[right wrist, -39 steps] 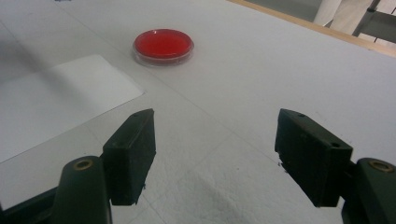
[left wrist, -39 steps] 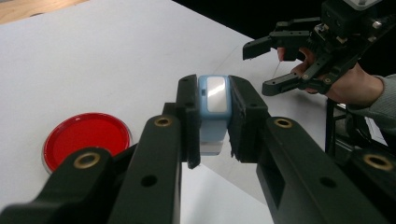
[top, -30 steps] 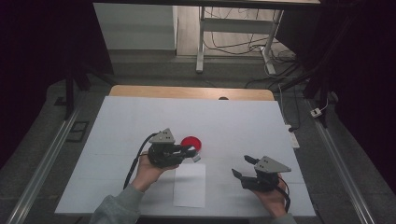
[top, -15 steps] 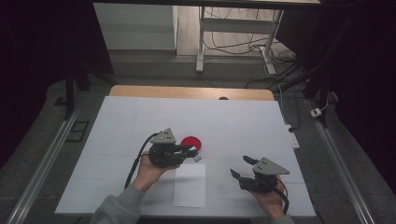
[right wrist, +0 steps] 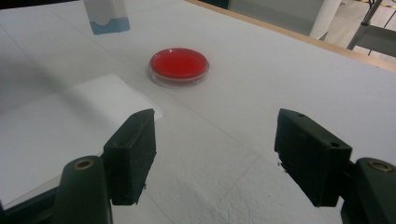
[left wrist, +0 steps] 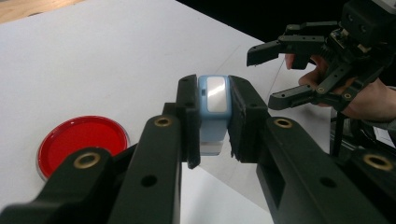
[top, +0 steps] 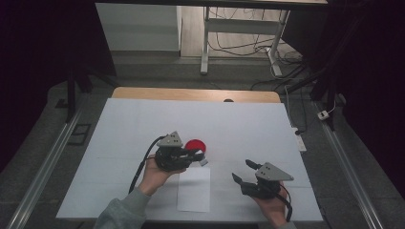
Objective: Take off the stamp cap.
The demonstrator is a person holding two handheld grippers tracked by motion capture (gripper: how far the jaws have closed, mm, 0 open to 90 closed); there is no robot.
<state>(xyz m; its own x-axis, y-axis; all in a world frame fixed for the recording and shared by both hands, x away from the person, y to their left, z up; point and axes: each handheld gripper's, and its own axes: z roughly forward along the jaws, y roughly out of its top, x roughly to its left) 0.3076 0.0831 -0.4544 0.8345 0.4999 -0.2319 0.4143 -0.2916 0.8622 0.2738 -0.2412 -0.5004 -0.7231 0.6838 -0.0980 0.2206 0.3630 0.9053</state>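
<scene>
A small blue block [left wrist: 213, 100], clamped in the left gripper [top: 203, 158] at frame centre, hangs over the white sheet [top: 193, 191] beside the red dish [top: 195, 145]. The right gripper [top: 242, 171] waits spread; placing it likely comes next.

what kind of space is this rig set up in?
Probably a lab or data-collection workspace, not a home: a white-covered table under a fixed overhead camera, dark curtains at the sides, loose cables beneath a metal-framed desk behind. A red petri-style dish fits a lab.
</scene>
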